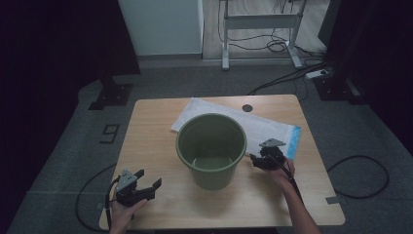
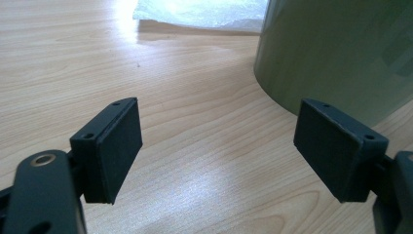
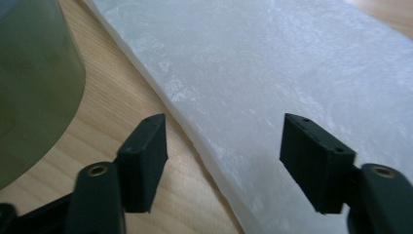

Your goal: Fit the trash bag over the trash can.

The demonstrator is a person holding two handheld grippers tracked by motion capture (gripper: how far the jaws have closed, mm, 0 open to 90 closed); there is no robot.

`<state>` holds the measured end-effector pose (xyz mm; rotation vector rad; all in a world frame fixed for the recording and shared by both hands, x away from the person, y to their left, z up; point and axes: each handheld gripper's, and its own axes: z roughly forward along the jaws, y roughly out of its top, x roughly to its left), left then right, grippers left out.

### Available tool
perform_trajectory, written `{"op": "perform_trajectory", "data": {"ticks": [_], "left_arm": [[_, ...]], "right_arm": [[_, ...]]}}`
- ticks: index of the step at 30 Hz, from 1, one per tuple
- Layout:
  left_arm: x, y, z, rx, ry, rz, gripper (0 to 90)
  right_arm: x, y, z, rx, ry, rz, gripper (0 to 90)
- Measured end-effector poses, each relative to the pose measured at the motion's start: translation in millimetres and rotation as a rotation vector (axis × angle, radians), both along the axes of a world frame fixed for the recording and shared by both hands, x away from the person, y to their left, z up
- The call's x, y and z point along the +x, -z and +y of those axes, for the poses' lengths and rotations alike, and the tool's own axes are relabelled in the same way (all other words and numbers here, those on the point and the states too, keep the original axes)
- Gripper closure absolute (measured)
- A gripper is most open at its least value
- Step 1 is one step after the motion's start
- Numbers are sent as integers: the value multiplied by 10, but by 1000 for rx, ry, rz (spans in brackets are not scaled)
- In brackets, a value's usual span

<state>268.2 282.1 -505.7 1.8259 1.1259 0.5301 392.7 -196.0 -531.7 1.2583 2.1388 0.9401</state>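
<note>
A green plastic bin (image 1: 212,148) stands upright in the middle of the wooden table (image 1: 160,161); its inside looks bare. Behind and to its right lies a flat white plastic bag (image 1: 263,126) with a blue edge (image 1: 293,141). My left gripper (image 1: 148,179) sits open near the table's front left corner, its jaws pointing toward the bin (image 2: 336,53). My right gripper (image 1: 256,160) is open just right of the bin, low over the bag's near edge (image 3: 272,97). Neither gripper holds anything.
A round dark cable hole (image 1: 247,107) marks the table's far side. Beyond the table are a desk frame (image 1: 260,29), floor cables (image 1: 292,73) and a white cabinet (image 1: 160,24). A floor marker reading 9 (image 1: 110,132) lies at the left.
</note>
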Motion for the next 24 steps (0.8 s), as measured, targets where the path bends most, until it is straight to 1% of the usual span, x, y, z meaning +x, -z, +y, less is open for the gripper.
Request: {"op": "perform_trajectory", "data": {"ticks": [3, 4, 6, 8, 11, 13, 15, 17, 18, 21, 22, 24], "left_arm": [[7, 2, 19, -4, 0, 1, 173], [10, 3, 27, -7, -1, 2, 174], [11, 3, 41, -11, -4, 5, 174], [10, 4, 54, -15, -4, 8, 173], [16, 11, 63, -12, -12, 12, 174], [24, 20, 72, -13, -20, 16, 174], [26, 25, 83, -11, -20, 19, 174], [28, 31, 93, -13, -24, 18, 175], [27, 32, 96, -14, -24, 18, 175], [23, 32, 113, -7, -29, 18, 175], [19, 31, 125, -10, -32, 17, 175], [12, 24, 152, -22, -37, 17, 175]], "right_arm": [[39, 33, 1, 8, -7, 27, 408], [47, 50, 2, 7, -7, 44, 423], [61, 83, 10, -7, -6, 59, 443], [66, 98, 31, -15, 3, 50, 477], [80, 122, 59, -26, 17, 49, 486], [94, 137, 53, -7, 22, 60, 496], [104, 138, 44, 1, 36, 60, 566], [106, 134, 29, 9, 56, 65, 663], [110, 128, 8, 17, 72, 76, 719], [88, 107, -43, -8, 96, 89, 810], [64, 107, -78, -12, 104, 87, 846], [-23, 121, -159, -10, 136, 75, 885]]}}
